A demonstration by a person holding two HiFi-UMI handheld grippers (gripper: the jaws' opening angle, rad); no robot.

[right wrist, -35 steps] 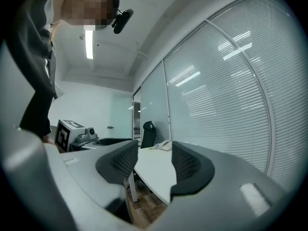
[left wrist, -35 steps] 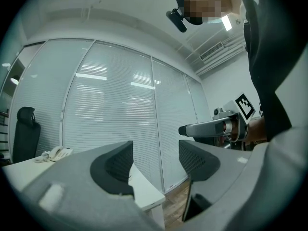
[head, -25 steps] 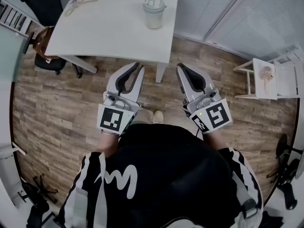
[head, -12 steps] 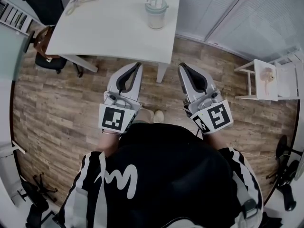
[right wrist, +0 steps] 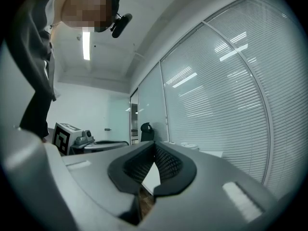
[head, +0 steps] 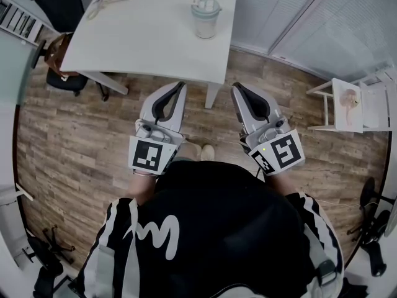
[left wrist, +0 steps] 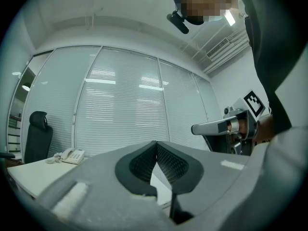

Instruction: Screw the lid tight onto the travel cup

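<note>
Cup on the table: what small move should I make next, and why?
Probably reach forward toward the cup. It stands on the table with its lid on, while the left hand-held gripper and the right hand-held gripper hang shut and empty over the floor, short of the table.

- My left gripper (left wrist: pixel 156 147) has its jaws pressed together, empty.
- My right gripper (left wrist: pixel 199 128) is level, to the right.
- Far left, a telephone (left wrist: pixel 71 155) on the white table (left wrist: pixel 26 176), an office chair (left wrist: pixel 36 137) behind.

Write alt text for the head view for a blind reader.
A person holds the left gripper and right gripper, both shut and empty, over a wood floor, short of a white table bearing a lidded travel cup.
</note>
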